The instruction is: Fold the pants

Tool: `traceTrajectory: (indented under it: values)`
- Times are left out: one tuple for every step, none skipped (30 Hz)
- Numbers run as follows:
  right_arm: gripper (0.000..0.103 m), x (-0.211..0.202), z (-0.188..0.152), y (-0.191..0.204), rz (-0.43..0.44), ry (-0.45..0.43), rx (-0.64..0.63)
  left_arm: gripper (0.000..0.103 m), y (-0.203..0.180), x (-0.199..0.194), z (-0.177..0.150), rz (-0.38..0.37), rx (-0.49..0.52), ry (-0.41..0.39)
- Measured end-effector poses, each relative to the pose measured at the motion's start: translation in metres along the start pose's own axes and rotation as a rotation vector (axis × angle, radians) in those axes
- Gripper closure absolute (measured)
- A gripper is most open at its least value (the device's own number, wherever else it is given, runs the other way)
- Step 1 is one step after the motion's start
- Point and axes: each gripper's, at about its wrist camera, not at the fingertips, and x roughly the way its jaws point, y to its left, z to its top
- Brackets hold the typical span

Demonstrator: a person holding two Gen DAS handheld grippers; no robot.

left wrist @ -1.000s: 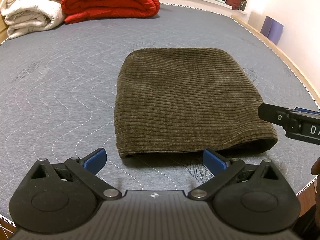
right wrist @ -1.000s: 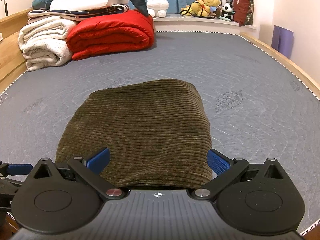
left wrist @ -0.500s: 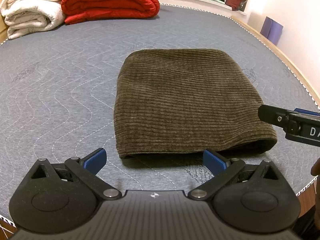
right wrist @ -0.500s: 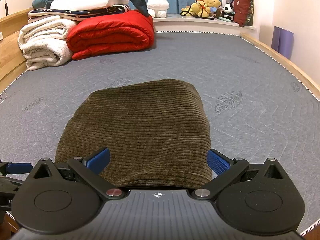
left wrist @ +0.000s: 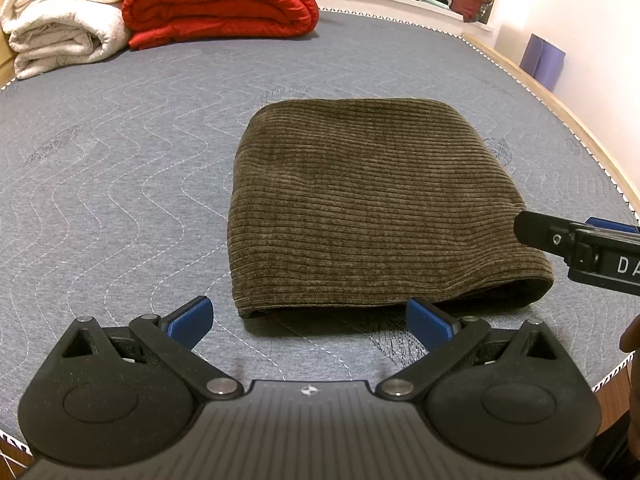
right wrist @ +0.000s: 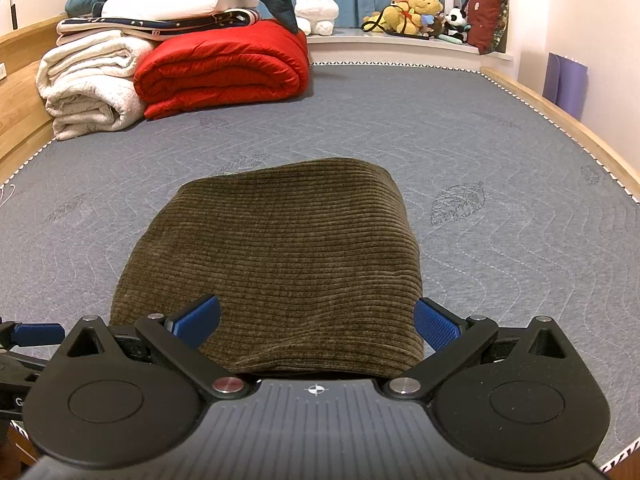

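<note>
Pants (left wrist: 372, 204), brown corduroy, lie folded into a flat rectangle on the grey quilted mattress (left wrist: 120, 168), toward its near edge. At the far end of the mattress sit a rolled red quilt (right wrist: 224, 72) and a white blanket (right wrist: 88, 88). The right gripper (right wrist: 316, 324) hangs over the near edge of the pants, jaws wide apart and holding nothing. The left gripper (left wrist: 310, 322) is just short of that edge, over bare mattress, jaws spread wide too, nothing between them.
</note>
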Motion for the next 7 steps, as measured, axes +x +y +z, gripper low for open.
traceTrajectory:
  values:
    - [0.001, -0.0002, -0.0001, -0.0002, 0.0, 0.0, 0.0, 0.0, -0.0005, -0.0005, -0.0001, 0.0, 0.0, -0.002]
    - [0.001, -0.0002, -0.0002, -0.0001, 0.0, 0.0, 0.001, 0.0, -0.0008, -0.0008, 0.0, -0.001, 0.001, -0.003]
    - [0.001, 0.0, 0.0, 0.0001, -0.001, 0.0, 0.0, 0.0, -0.001, -0.0014, -0.0001, -0.002, 0.002, -0.005]
    - [0.001, -0.0001, -0.0001, 0.0, -0.001, 0.0, 0.0, 0.0, -0.0013, -0.0017, -0.0002, -0.003, 0.003, -0.006]
    - [0.001, 0.0, 0.0, 0.0, 0.0, 0.0, 0.0, 0.0, -0.0017, -0.0021, -0.0003, -0.004, 0.004, -0.008]
    - [0.001, 0.0, 0.0001, 0.0, 0.0, 0.0, 0.0, 0.0, -0.0022, -0.0025, -0.0004, -0.003, 0.004, -0.009]
    - [0.001, -0.0001, 0.0, -0.0001, 0.001, 0.0, 0.0, 0.0, -0.0024, -0.0026, -0.0004, -0.001, 0.005, -0.009]
